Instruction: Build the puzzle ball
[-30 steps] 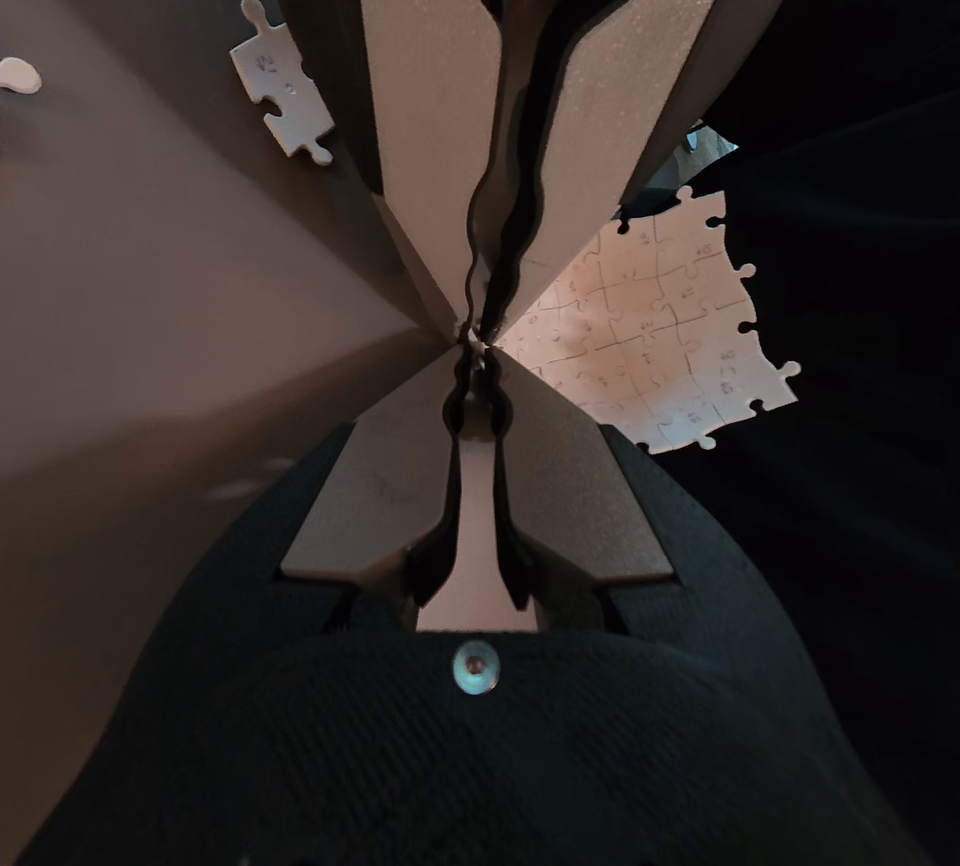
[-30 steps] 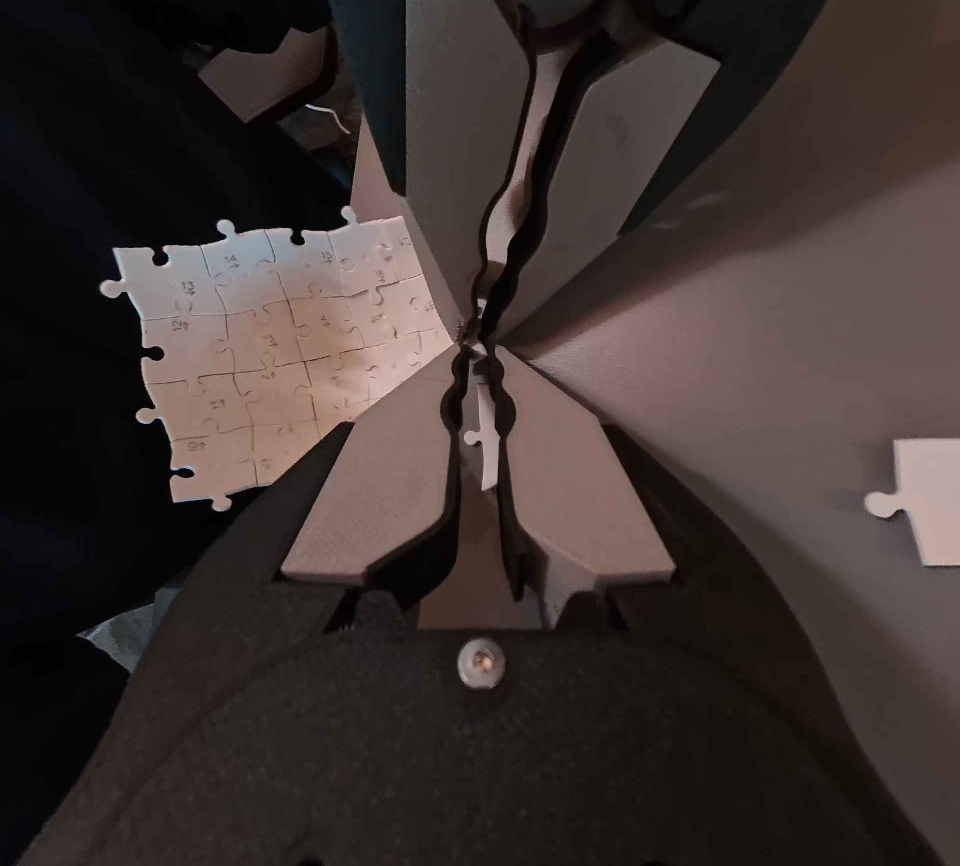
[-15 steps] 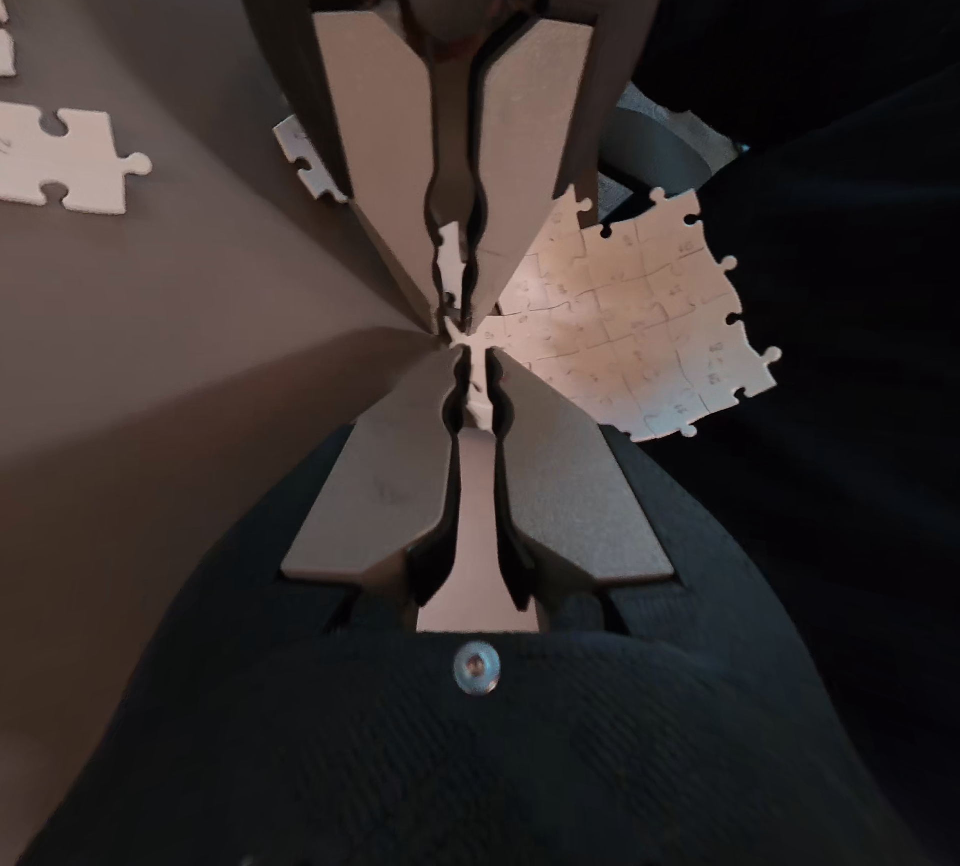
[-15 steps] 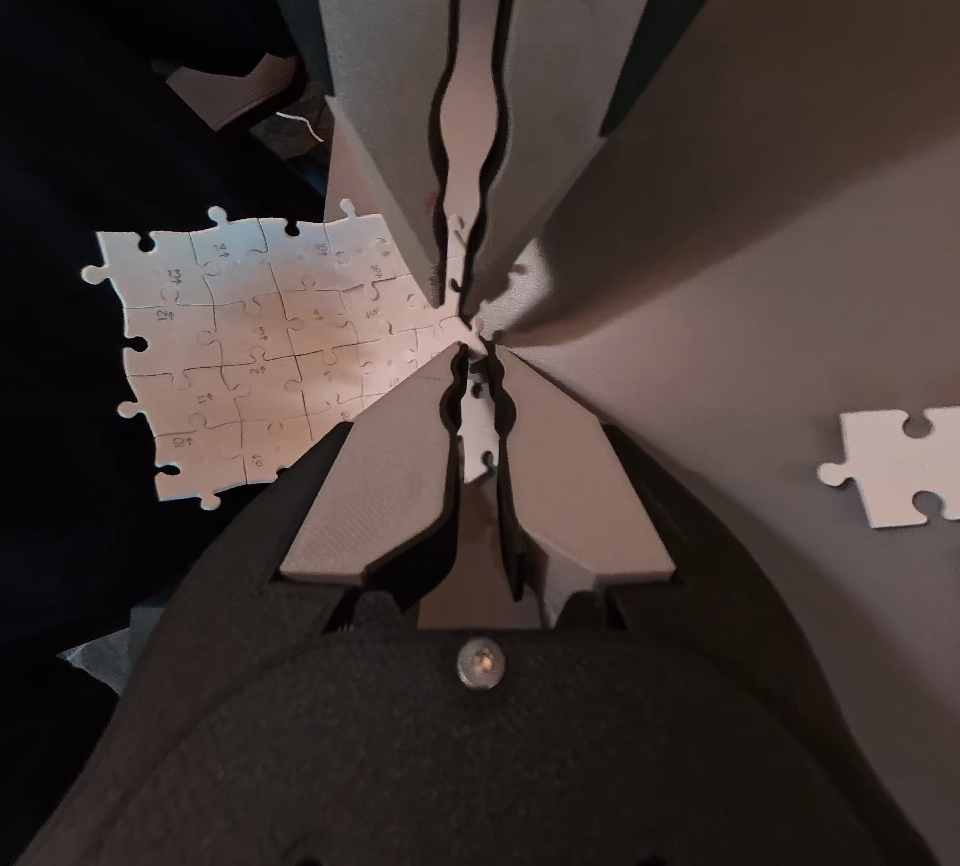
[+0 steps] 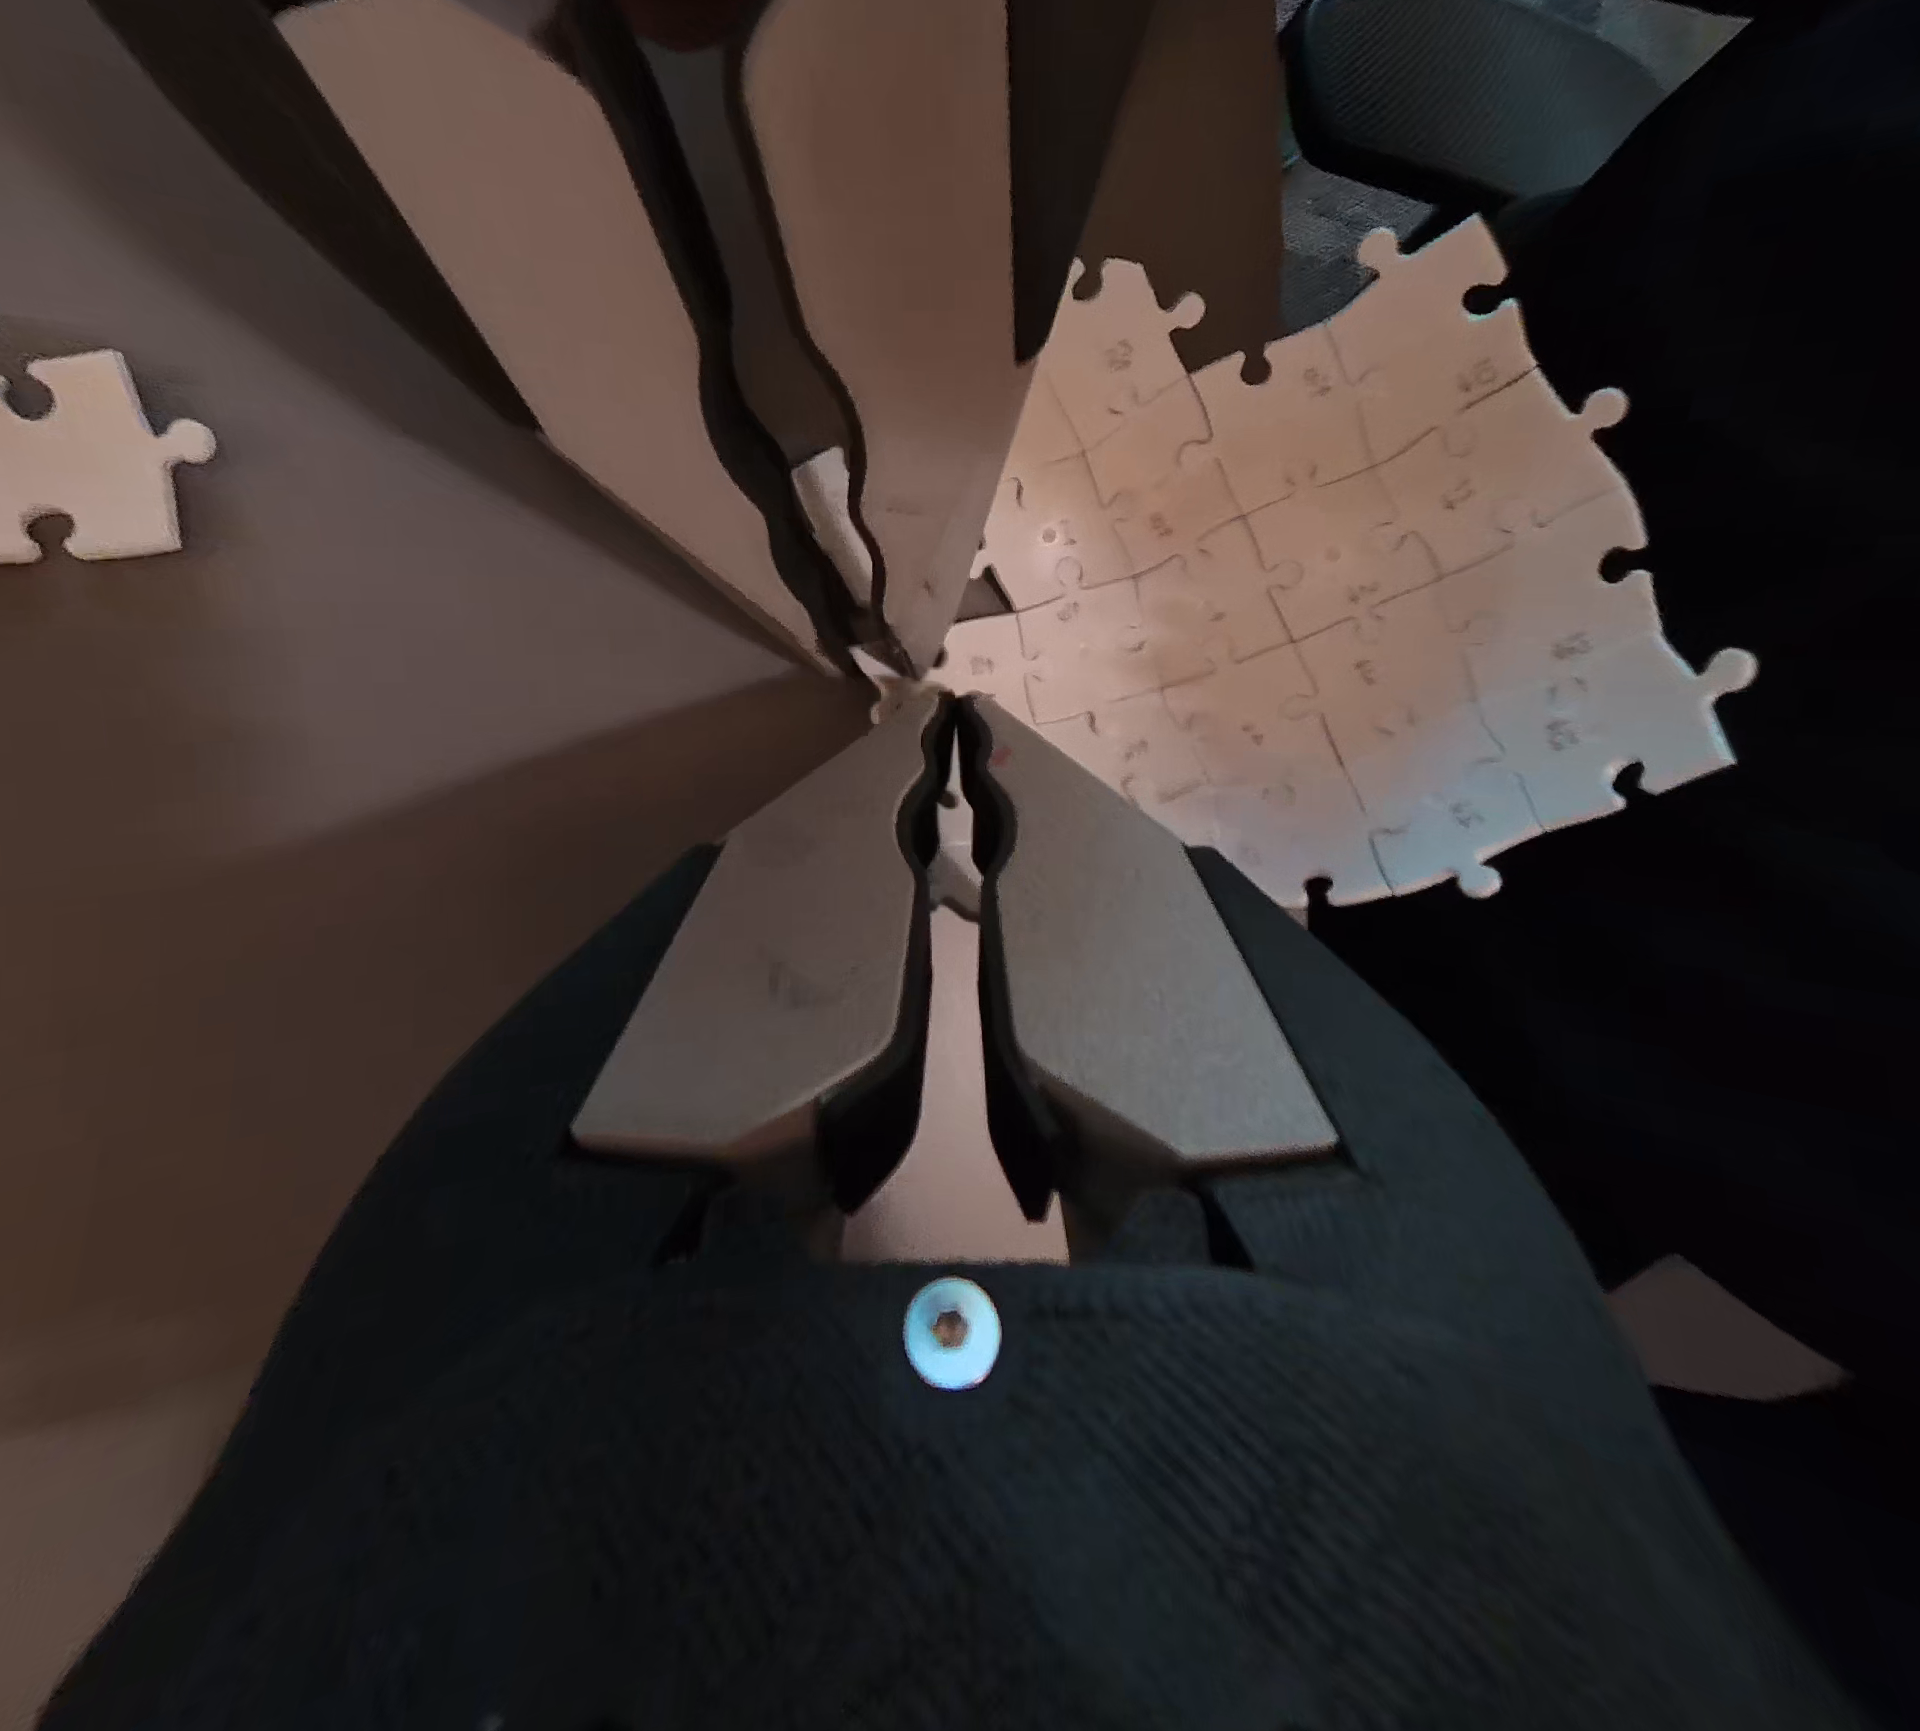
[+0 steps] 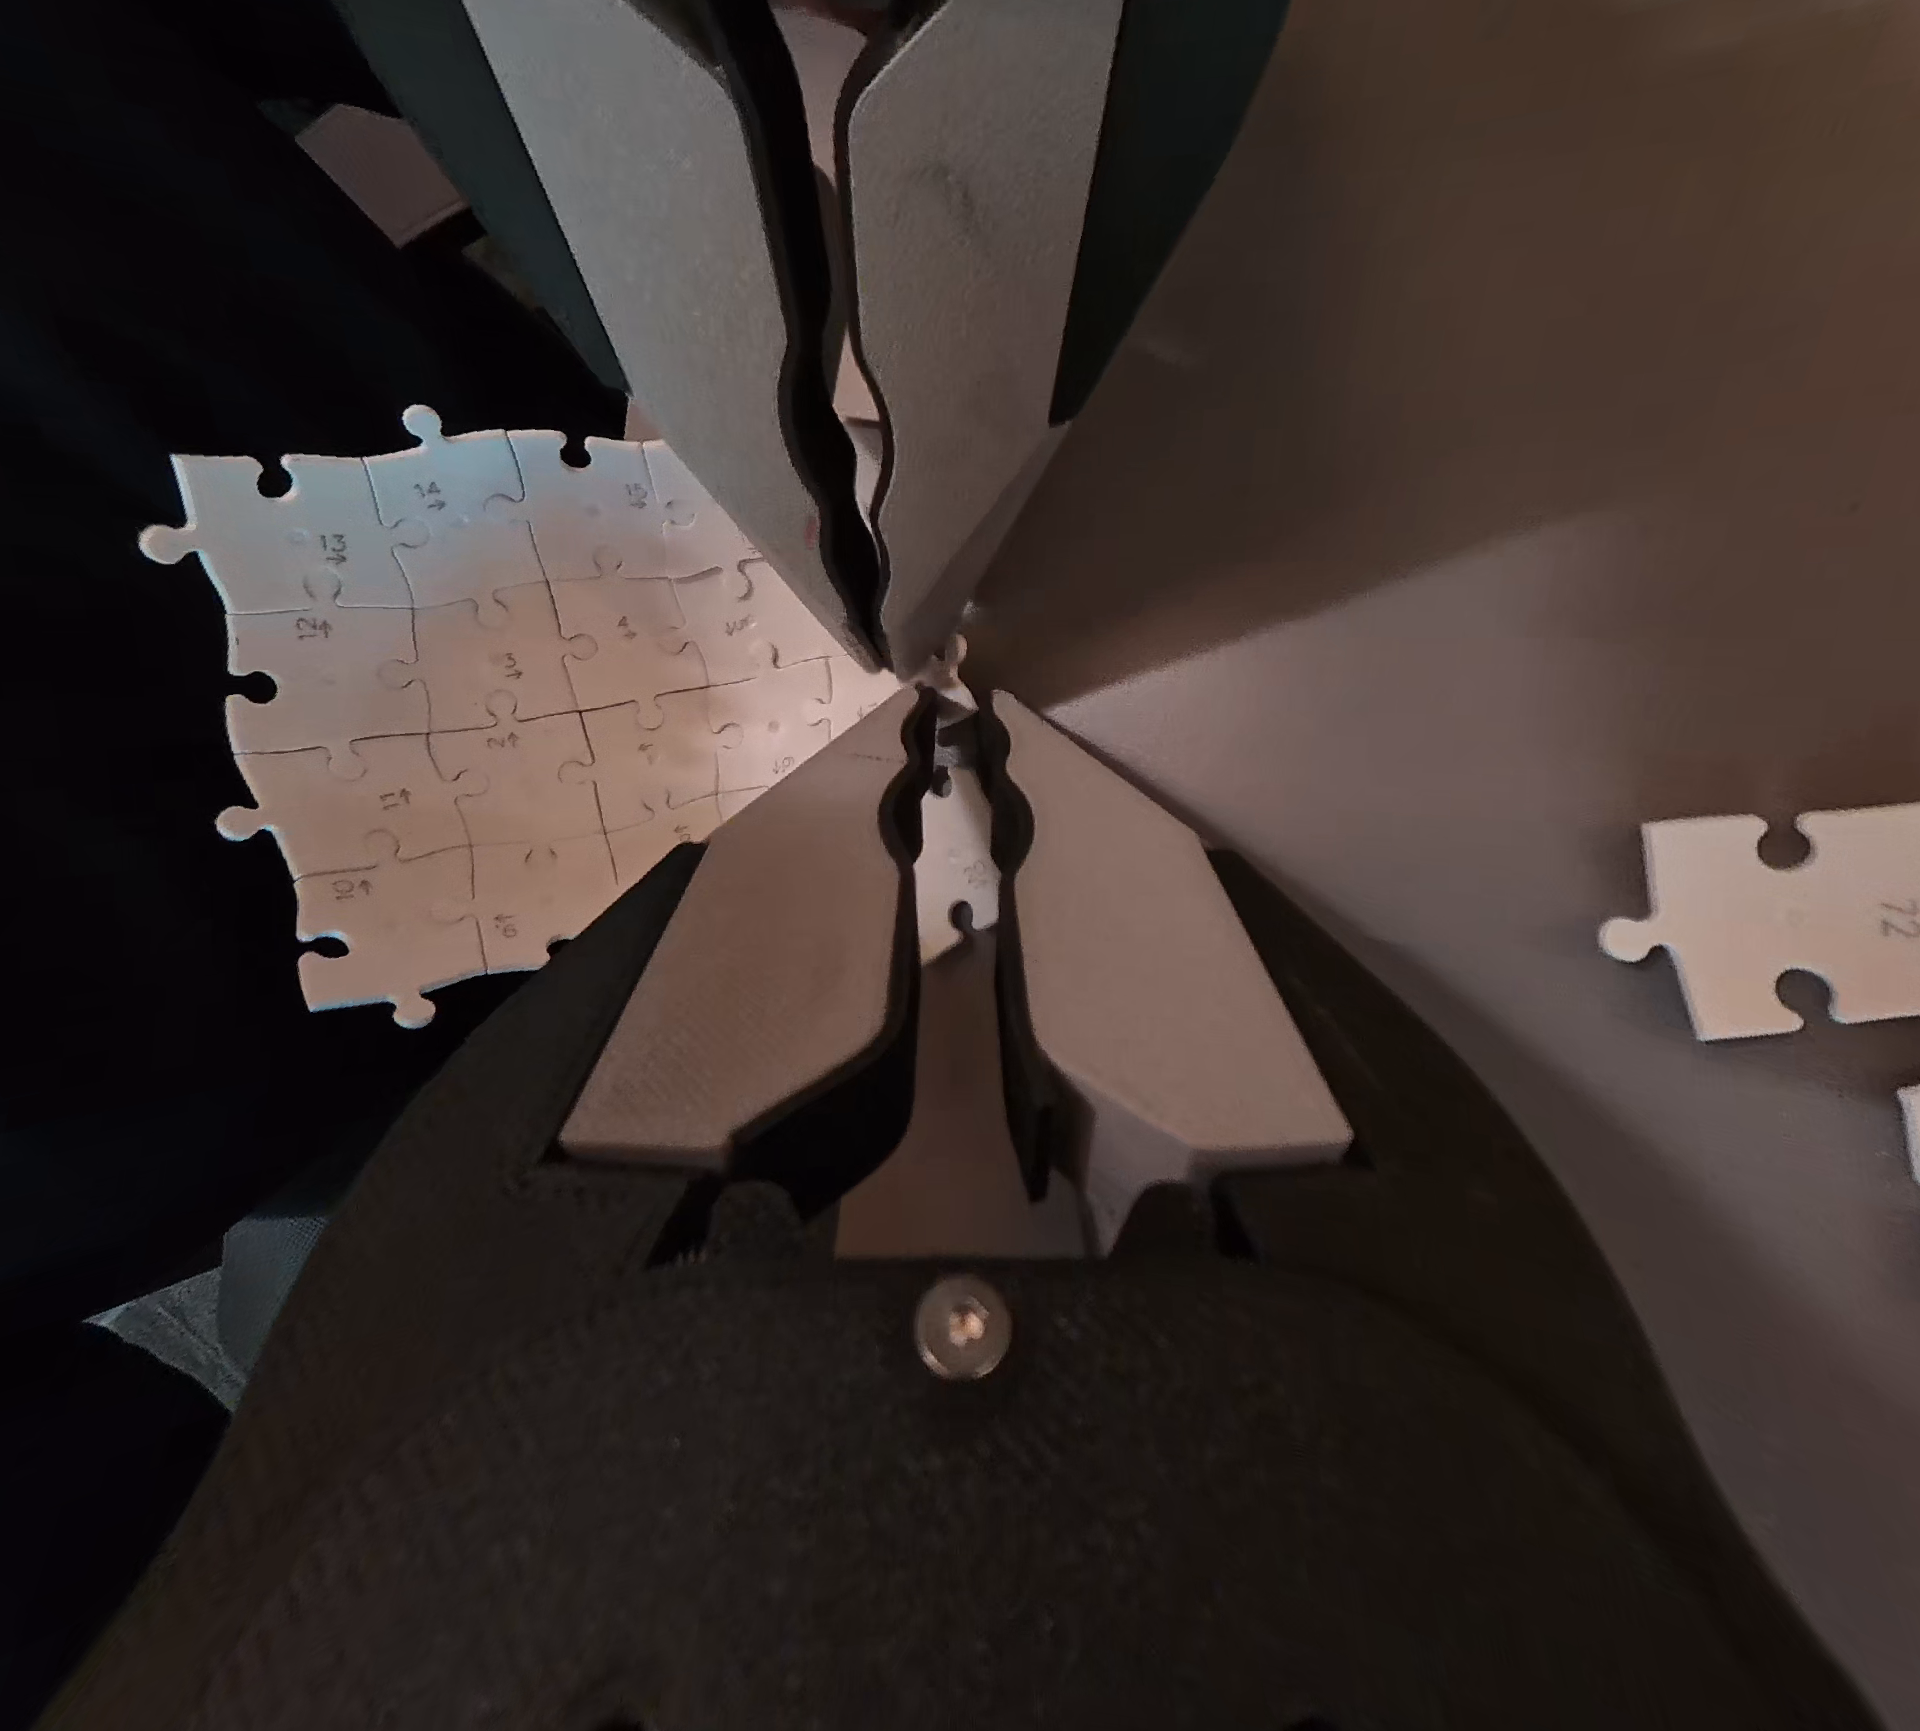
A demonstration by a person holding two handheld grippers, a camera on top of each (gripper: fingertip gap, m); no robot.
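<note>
— Two grippers, tip to tip. What is between them?

— A curved white sheet of joined puzzle pieces [image 6: 499, 694], the started ball. It hangs off the counter [image 6: 1455, 538] edge against dark clothing, bowed like a shallow dish, small numbers and arrows printed on its pieces, tabs and notches along its free border.

— And your left gripper [image 5: 951, 731]?

— Its fingers [image 5: 810, 943] are drawn in tight on the sheet's corner, a sliver of white showing in the slot.

— The right gripper [image 6: 951, 710]?

— Narrow too, pinching a loose white piece [image 6: 961, 892] edge-on. Its tip meets the sheet's corner where both sets of fingers come together; whether the tab is seated I cannot tell.

— Anything else?

— One spare piece [image 6: 1787, 923] lies flat on the grey counter off to my right, another sliver at the frame edge below it. In the left wrist view a further piece [image 5: 94, 455] lies on the counter.
</note>
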